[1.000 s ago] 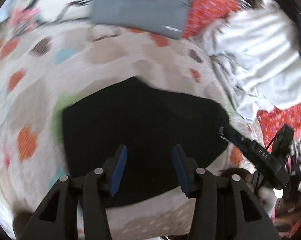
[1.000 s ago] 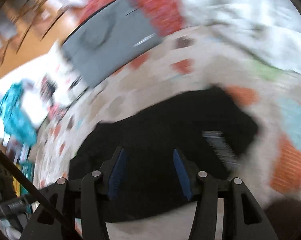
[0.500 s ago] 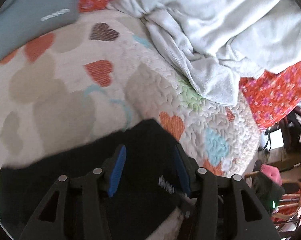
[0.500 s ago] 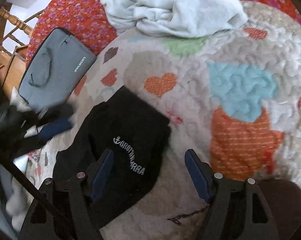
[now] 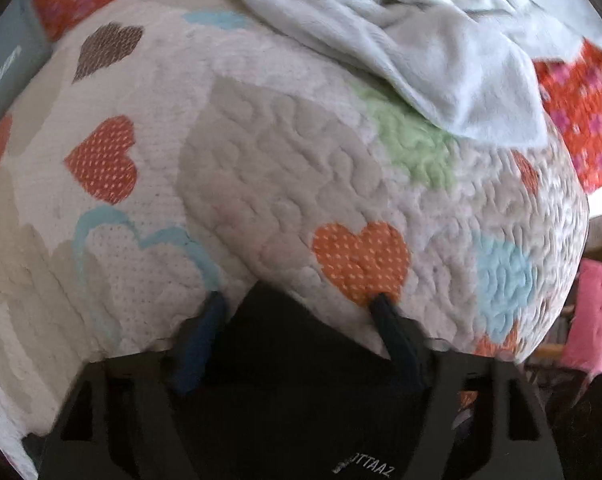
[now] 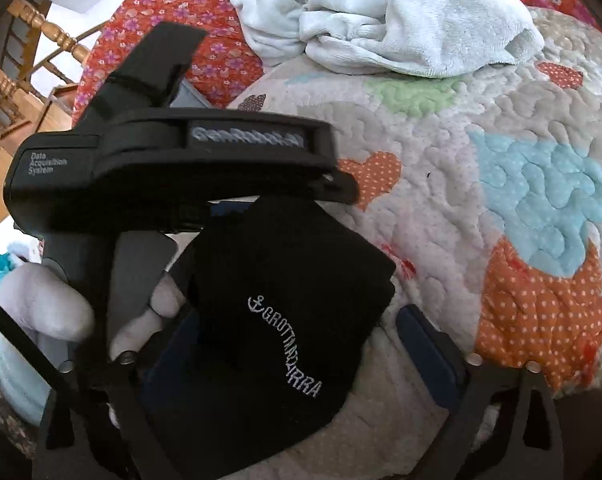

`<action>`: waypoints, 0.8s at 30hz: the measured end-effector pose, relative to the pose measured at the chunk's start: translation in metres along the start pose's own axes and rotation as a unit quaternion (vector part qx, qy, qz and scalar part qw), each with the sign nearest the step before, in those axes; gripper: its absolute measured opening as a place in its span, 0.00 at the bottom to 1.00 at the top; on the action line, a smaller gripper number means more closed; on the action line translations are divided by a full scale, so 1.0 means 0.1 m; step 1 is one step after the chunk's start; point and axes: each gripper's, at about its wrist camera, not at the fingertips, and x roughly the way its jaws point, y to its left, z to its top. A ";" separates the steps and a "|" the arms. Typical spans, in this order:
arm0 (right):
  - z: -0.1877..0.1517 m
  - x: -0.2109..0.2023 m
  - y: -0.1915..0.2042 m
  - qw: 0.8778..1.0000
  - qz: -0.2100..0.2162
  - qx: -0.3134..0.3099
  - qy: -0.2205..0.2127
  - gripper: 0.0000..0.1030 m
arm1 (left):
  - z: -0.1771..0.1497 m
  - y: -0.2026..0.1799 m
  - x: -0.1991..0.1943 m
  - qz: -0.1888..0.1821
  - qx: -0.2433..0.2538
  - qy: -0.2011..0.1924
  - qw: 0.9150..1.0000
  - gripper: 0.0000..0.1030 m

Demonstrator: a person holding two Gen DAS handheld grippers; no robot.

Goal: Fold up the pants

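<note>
Left wrist view: left gripper spread wide over black pants at 6 o'clock, its fingers straddling the cloth without pinching it. Quilt lies bare toward 12; a white blanket sits at 1 o'clock.

Right wrist view: right gripper equally wide, empty, astride the pants, a compact bundle at centre. Folding seems nearly finished; next, probably press flat or lift away. Free quilt extends toward 3 o'clock; the left gripper's body crowds 10 o'clock.
</note>
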 end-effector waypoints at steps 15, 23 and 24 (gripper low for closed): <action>-0.18 -0.37 1.09 0.978 0.096 -0.183 0.040 0.18 | -1.13 0.78 -1.65 -0.074 -0.126 -0.182 0.972 0.14; -0.89 -0.17 2.00 0.930 0.133 -0.320 0.118 0.17 | -2.57 1.90 -1.87 -0.133 -0.310 -0.262 0.904 0.14; -1.02 -0.10 2.11 0.921 0.130 -0.344 0.127 0.17 | -2.75 2.01 -1.87 -0.141 -0.328 -0.272 0.894 0.14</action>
